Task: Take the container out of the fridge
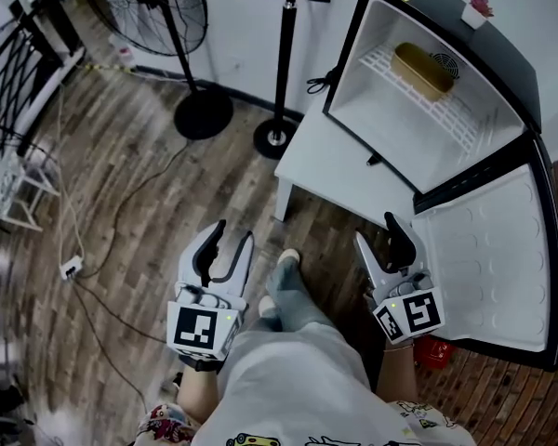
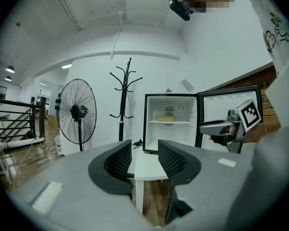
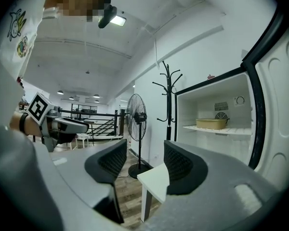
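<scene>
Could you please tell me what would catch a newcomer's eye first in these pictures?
The small fridge, standing open on a white table at upper right, draws the eye first, with a tan container alone on its shelf. Nearer, the left gripper and right gripper are both open and empty above the wooden floor.

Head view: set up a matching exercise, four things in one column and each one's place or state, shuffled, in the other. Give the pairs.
Things
1. container
2. fridge door
3. standing fan
4. white table

Places or states
A. swung wide open, at the right
B. on the wire shelf inside the fridge
C. on the wooden floor, left of the coat stand
D. under the fridge, bearing it

Pairs: 1-B, 2-A, 3-C, 4-D
</scene>
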Action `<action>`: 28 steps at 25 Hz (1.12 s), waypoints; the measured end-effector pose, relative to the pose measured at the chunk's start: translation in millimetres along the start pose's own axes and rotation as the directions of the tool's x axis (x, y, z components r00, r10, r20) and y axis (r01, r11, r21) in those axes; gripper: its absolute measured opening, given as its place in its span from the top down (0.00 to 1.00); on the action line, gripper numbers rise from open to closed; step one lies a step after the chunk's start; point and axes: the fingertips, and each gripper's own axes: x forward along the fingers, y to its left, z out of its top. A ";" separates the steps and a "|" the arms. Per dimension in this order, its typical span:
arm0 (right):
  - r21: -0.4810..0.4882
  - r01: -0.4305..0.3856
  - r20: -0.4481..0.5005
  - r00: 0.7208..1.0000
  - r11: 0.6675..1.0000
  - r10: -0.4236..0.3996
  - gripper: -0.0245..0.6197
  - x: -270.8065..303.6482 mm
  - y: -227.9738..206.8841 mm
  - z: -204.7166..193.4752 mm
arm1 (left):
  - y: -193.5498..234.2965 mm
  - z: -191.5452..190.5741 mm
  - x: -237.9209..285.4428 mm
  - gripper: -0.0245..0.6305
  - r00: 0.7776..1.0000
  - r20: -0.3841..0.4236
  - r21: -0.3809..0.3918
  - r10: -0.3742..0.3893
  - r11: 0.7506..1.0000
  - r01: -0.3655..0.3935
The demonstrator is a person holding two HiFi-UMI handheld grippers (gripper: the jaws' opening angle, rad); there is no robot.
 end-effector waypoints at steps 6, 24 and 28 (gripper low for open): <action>-0.006 0.029 0.025 0.999 1.000 -0.029 0.60 45.0 -40.2 10.3 | 16.1 11.3 63.0 0.70 0.999 -0.001 0.025 -0.037 0.999 0.037; -0.049 0.189 0.074 0.980 0.981 -0.186 0.60 100.8 -158.4 48.6 | 2.0 66.2 224.1 0.70 0.977 0.024 0.089 -0.214 0.973 0.211; -0.065 0.225 0.077 0.972 0.972 -0.220 0.60 99.6 -174.6 50.1 | -11.4 71.1 247.5 0.70 0.963 0.039 0.099 -0.265 0.960 0.261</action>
